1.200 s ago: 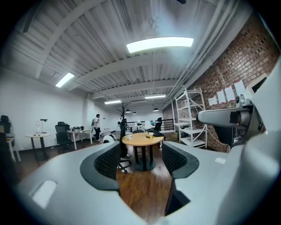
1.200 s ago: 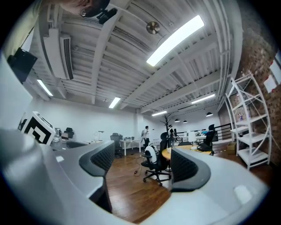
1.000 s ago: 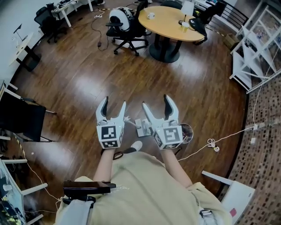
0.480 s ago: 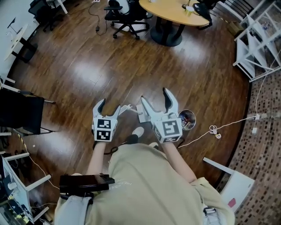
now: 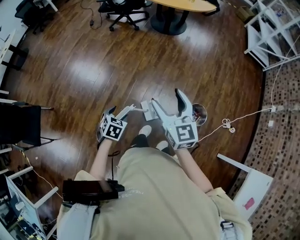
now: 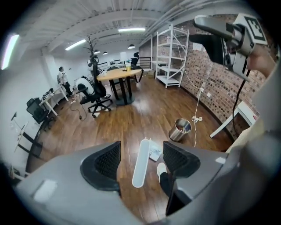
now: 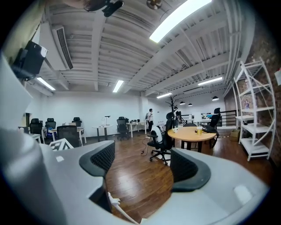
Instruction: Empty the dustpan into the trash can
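A white dustpan (image 5: 149,111) lies on the wood floor by my feet, its long white handle (image 5: 127,110) running to the left. A silver trash can (image 5: 199,114) stands just right of it. My left gripper (image 5: 117,114) tilts steeply down over the handle and is open. In the left gripper view the handle (image 6: 141,163) shows between the jaws, which do not touch it, with the dustpan (image 6: 155,153) and the trash can (image 6: 180,130) beyond. My right gripper (image 5: 166,97) hangs open above the dustpan, nearly level and holding nothing. The right gripper view shows only the handle's tip (image 7: 115,203).
My white shoes (image 5: 144,131) stand right behind the dustpan. A white cable (image 5: 234,123) runs across the floor past the can to the brick wall. A round wooden table (image 7: 195,132) and office chairs (image 5: 123,8) stand farther off. A white shelf rack (image 5: 272,28) is at the right.
My left gripper has dropped and tipped downward, ending over the dustpan handle. The right gripper has sunk a little. The head view has tilted further down.
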`<state>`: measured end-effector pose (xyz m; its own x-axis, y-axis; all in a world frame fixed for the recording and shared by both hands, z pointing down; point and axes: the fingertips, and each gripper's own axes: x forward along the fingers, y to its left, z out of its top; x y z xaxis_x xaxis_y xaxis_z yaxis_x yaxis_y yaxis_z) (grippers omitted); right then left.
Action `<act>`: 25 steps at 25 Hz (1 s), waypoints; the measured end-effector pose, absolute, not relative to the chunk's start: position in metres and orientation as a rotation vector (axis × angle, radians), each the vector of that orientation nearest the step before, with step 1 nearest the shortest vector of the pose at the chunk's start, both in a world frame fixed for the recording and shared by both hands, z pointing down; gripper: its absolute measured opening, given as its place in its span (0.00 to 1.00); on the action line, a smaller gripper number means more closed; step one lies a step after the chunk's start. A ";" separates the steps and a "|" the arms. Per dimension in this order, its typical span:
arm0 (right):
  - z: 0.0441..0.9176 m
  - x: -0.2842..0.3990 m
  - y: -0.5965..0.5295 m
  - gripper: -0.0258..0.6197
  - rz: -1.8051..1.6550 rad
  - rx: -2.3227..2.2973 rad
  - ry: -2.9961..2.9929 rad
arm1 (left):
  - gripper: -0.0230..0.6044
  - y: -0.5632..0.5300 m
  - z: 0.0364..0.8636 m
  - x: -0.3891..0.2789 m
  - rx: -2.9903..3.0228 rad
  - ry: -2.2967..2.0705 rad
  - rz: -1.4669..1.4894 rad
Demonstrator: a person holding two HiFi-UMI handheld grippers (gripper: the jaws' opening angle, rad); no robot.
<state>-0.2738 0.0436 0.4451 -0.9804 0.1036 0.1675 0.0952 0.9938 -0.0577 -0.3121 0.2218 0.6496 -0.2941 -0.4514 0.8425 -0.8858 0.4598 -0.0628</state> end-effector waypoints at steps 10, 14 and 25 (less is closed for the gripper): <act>0.454 -0.263 0.030 0.63 0.074 -0.106 -2.936 | 0.49 0.223 0.745 -0.311 1.120 -1.703 0.817; 0.459 -0.259 0.027 0.63 0.065 -0.082 -2.911 | 0.49 0.220 0.771 -0.312 1.130 -1.649 0.836; 0.466 -0.248 0.017 0.63 0.072 -0.034 -2.885 | 0.42 0.218 0.812 -0.309 1.121 -1.592 0.854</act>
<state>-0.2484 0.0167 0.4660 -0.9672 0.0293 0.2524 0.0166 0.9985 -0.0523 -0.3091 0.2184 0.8119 -0.1029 -0.2618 0.9596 -0.9443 0.3288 -0.0115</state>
